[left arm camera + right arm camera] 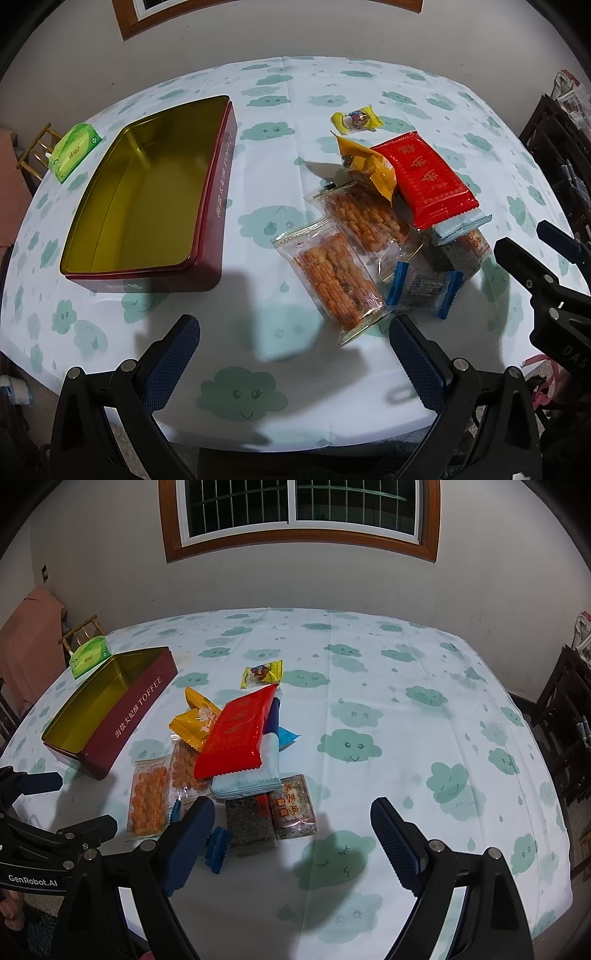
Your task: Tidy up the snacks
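Your left gripper (295,354) and right gripper (293,842) hover wide open, holding nothing; the empty tin (147,195) waits left of the snack pile (388,221) for loading

Tin (218,177) glossy metal; red pack (424,181) shiny plastic; tablecloth (295,369) matt.

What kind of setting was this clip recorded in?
Most likely a home dining or living room: a table under a cloud-print tablecloth, a wood-framed barred window in a plain wall, dark wooden chairs alongside, and packaged snacks beside an open toffee tin.
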